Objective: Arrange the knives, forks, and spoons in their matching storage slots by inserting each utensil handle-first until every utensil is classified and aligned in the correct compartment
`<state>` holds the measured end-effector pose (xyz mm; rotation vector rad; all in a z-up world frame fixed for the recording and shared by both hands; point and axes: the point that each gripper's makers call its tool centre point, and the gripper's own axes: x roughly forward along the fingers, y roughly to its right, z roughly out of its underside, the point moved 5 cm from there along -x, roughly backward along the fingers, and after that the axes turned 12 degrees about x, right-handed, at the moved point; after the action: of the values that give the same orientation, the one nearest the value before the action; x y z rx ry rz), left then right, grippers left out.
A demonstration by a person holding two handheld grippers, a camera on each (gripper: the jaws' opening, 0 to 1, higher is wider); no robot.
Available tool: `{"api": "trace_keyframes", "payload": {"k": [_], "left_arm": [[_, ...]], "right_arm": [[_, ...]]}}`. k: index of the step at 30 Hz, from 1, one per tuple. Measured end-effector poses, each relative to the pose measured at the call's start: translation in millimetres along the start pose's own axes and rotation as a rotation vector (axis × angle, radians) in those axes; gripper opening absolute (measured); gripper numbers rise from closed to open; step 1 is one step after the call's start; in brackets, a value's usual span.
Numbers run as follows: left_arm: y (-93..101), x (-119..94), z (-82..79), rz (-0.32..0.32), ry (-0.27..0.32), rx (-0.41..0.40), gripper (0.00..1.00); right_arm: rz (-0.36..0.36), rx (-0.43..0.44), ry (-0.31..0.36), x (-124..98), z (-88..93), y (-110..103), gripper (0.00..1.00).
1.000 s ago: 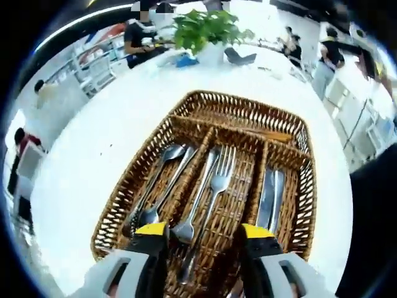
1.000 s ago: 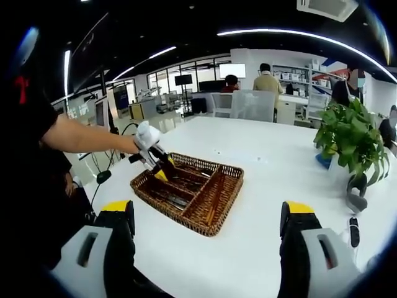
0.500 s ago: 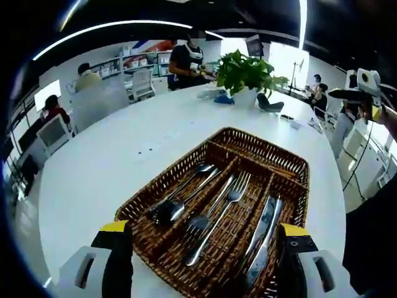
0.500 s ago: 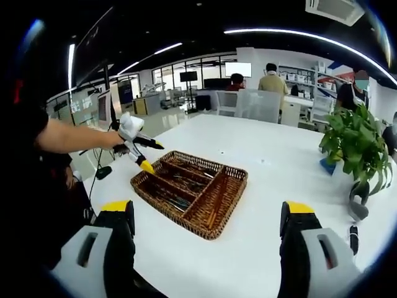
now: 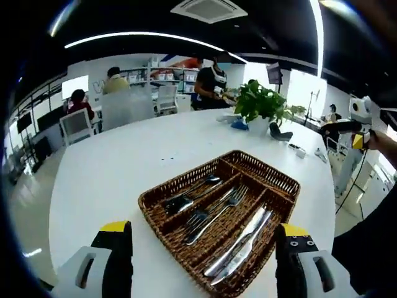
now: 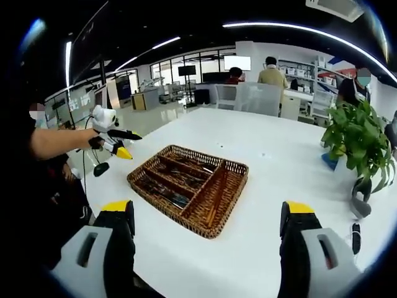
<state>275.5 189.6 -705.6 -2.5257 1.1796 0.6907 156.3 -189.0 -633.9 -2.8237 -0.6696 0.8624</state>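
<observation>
Our left gripper (image 5: 201, 239) and right gripper (image 6: 208, 220) both hang spread wide and empty, short of the wicker tray (image 5: 162, 194) on the white table (image 5: 99, 167). Inside the tray lie spoons (image 5: 186, 197), forks (image 5: 214, 210) and knives (image 5: 242, 243), each in its own slot.

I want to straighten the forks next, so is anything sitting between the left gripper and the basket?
Nothing visible does. The left gripper is open above bare white table, and the wicker basket lies straight ahead with the forks exposed in its middle slot.
</observation>
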Motion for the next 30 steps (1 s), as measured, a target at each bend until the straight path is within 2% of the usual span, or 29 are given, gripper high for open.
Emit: {"api": "trace_keyframes", "payload": {"k": [5, 6, 8, 9, 14, 17, 21, 24, 27, 30], "left_arm": [[9.0, -21.2, 1.6, -0.037, 0.011, 0.005, 1.00], [11.4, -30.4, -5.6, -0.079, 0.047, -0.010, 1.00], [21.1, -40.3, -13.6, -0.068, 0.075, -0.002, 1.00], [23.1, -47.8, -19.3, -0.095, 0.093, 0.012, 1.00], [28.0, -67.5, -31.8, -0.117, 0.125, -0.021, 1.00], [32.1, -74.5, -33.6, -0.133, 0.104, 0.013, 1.00], [39.1, -84.8, -33.5, -0.137, 0.092, 0.019, 1.00], [42.7, -89.4, -30.1, -0.139, 0.082, 0.010, 1.00], [47.4, -92.0, -27.5, -0.137, 0.082, -0.037, 1.00], [48.7, -93.6, -26.8, -0.146, 0.081, -0.024, 1.00]], "right_arm": [[0.007, 0.009, 0.002, 3.0, -0.4, 1.7, 0.99], [0.004, 0.003, 0.001, 4.3, -0.8, -0.4, 0.99], [0.004, -0.007, -0.001, 5.6, -0.9, -1.5, 0.99], [0.004, -0.010, -0.002, 6.3, -0.8, -1.8, 0.99], [0.007, -0.011, -0.009, 8.1, 1.0, -0.9, 0.99], [0.007, -0.017, -0.019, 8.1, 2.8, -1.5, 0.99], [0.009, -0.021, -0.016, 7.9, 3.1, -2.4, 0.99], [0.011, -0.021, -0.020, 7.9, 4.0, -1.8, 0.99], [0.015, -0.023, -0.022, 8.4, 3.8, 0.3, 0.99], [0.014, -0.023, -0.018, 9.3, 1.0, 1.2, 0.99]]}}
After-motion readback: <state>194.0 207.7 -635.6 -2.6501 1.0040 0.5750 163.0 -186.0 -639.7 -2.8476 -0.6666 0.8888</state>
